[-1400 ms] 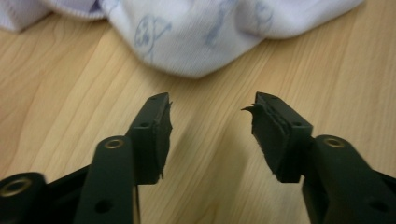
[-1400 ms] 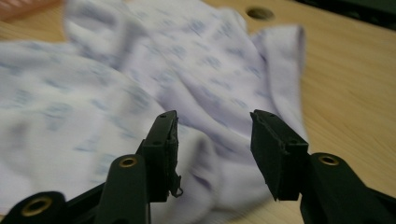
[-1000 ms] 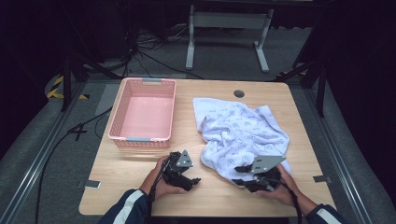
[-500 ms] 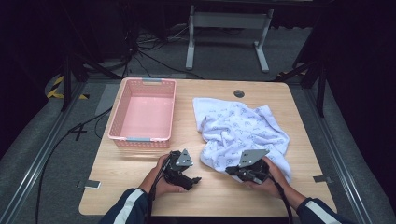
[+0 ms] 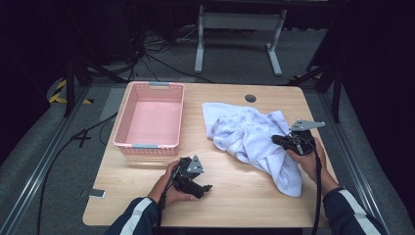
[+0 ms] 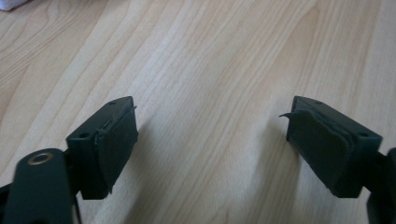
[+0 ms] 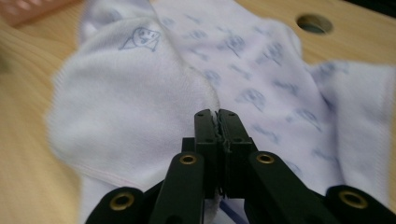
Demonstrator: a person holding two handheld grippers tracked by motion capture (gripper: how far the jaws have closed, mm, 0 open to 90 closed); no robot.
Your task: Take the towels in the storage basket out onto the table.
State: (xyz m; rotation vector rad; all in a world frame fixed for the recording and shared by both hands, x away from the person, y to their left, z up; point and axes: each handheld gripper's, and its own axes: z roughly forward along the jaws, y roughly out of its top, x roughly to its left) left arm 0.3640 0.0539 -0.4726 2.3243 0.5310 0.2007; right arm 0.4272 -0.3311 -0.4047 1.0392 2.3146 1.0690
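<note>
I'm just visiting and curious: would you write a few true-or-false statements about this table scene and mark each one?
1. The right gripper is shut on the white towel. True.
2. The towel lies inside the pink basket. False: it lies on the table, to the right of the basket.
3. The left gripper has its jaws open over bare wood. True.
4. The pink basket holds folded clothes. False: it is empty.
5. The left gripper grips a corner of the towel. False: it holds nothing.

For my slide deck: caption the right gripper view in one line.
Right gripper shut on a fold of the white printed towel lying on the wooden table.
</note>
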